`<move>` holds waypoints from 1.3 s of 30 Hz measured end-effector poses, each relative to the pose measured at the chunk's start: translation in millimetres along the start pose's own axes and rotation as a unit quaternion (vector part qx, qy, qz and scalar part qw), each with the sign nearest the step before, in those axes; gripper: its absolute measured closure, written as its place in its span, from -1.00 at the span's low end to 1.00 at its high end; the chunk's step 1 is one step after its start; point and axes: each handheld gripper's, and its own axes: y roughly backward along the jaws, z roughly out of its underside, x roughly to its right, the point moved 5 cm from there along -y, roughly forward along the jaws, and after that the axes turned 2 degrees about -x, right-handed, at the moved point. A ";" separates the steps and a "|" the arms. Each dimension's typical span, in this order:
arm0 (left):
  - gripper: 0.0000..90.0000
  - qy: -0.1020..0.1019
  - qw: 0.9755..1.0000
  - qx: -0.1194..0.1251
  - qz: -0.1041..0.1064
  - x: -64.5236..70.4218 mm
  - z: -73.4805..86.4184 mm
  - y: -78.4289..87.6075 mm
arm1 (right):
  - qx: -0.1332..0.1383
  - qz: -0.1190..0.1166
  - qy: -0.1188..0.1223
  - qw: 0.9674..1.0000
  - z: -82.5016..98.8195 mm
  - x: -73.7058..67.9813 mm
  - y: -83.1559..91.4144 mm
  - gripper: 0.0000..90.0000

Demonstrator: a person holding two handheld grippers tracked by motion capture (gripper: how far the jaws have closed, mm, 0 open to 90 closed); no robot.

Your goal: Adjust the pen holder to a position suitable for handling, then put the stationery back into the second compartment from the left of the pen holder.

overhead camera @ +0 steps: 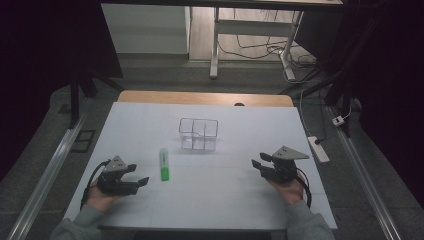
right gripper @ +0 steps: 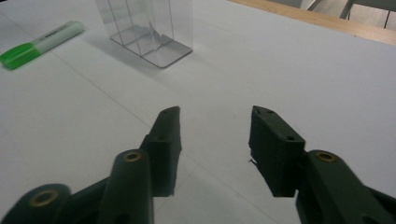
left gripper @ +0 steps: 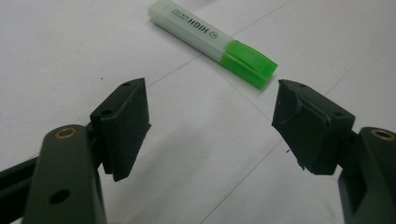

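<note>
High view: my left gripper rested low at the near left of the white table, jaws apart with nothing between them, tips pointing toward the table's middle. The green highlighter lay flat just beyond those tips, apart from them, green cap toward me and pale barrel pointing away. My right gripper sat at the near right, well apart from the highlighter, jaws parted and empty. A clear plastic organiser with inner dividers stood upright past the highlighter, near the table's middle; nothing was visible inside it.

Left gripper view: my two jaws stood wide apart over bare table, gripping nothing. The highlighter lay aslant ahead of them, its green cap end just beyond the tip of the jaw at the picture's right; no contact. Dark print on the pale barrel read "HIGH", upside down from here; the smaller print beside it was too small to read.

Right gripper view: my jaws stood moderately open, holding and touching nothing, only white table under them. The organiser stood ahead, toward the upper left, well apart. The highlighter lay at the far left; its print was unreadable from here.
</note>
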 end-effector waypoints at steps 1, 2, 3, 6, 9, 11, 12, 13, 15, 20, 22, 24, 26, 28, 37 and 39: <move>-0.40 0.002 1.000 0.001 0.001 -0.3 0.1 0.5 | -0.002 0.000 0.003 1.000 0.3 -0.6 2.2 0.08; -0.40 0.003 1.000 0.002 0.001 -0.6 0.0 1.1 | 0.003 0.000 0.009 1.000 0.4 -1.9 5.6 -0.02; -0.40 0.004 1.000 0.003 0.002 -0.7 0.0 1.7 | 0.003 0.000 0.009 1.000 0.4 -1.9 5.6 -0.02; -0.40 0.004 1.000 0.005 0.006 -1.0 -0.5 2.3 | 0.002 -0.005 0.012 1.000 1.9 -4.5 10.1 -0.09; -0.40 0.005 1.000 0.005 0.007 -1.2 -1.3 2.0 | 0.001 0.005 0.017 1.000 7.3 -6.4 13.9 -0.12; -0.40 0.005 1.000 0.005 0.008 -1.0 -2.1 1.7 | -0.006 0.011 0.016 1.000 12.4 -5.6 16.4 -0.13; -0.40 0.005 1.000 0.005 0.007 -1.0 -2.5 1.5 | -0.006 0.012 0.015 1.000 14.4 -4.8 18.4 -0.14; -0.40 0.005 1.000 0.005 0.008 -0.8 -2.9 1.4 | -0.004 0.013 0.012 1.000 15.9 -4.0 20.7 -0.14; -0.40 0.006 1.000 0.005 0.007 -0.6 -4.1 1.3 | -0.001 0.014 0.006 1.000 18.5 -1.8 25.8 -0.14; -0.40 0.005 1.000 0.005 0.008 2.3 -10.0 2.7 | -0.001 0.017 0.001 1.000 23.3 2.4 31.4 -0.14; -0.39 0.001 1.000 0.006 0.008 4.0 -14.0 4.8 | -0.001 0.016 0.002 1.000 23.1 1.8 30.8 -0.14; -0.39 -0.003 1.000 0.002 0.007 5.7 -17.4 6.4 | -0.004 0.016 0.008 1.000 23.4 0.6 30.4 -0.15; -0.39 -0.005 1.000 -0.004 0.004 7.5 -19.8 7.4 | -0.004 0.016 0.010 1.000 23.4 0.1 30.9 -0.15; -0.39 -0.005 1.000 -0.011 -0.001 9.4 -22.5 7.8 | -0.002 0.015 0.009 1.000 23.0 -0.6 32.0 -0.15; -0.37 0.019 0.999 -0.030 -0.020 20.4 -44.1 2.2 | -0.005 0.018 0.009 1.000 23.5 0.2 32.1 -0.16; -0.36 0.025 0.999 -0.032 -0.025 21.5 -49.0 0.0 | -0.005 0.020 0.011 1.000 23.6 0.3 31.8 -0.16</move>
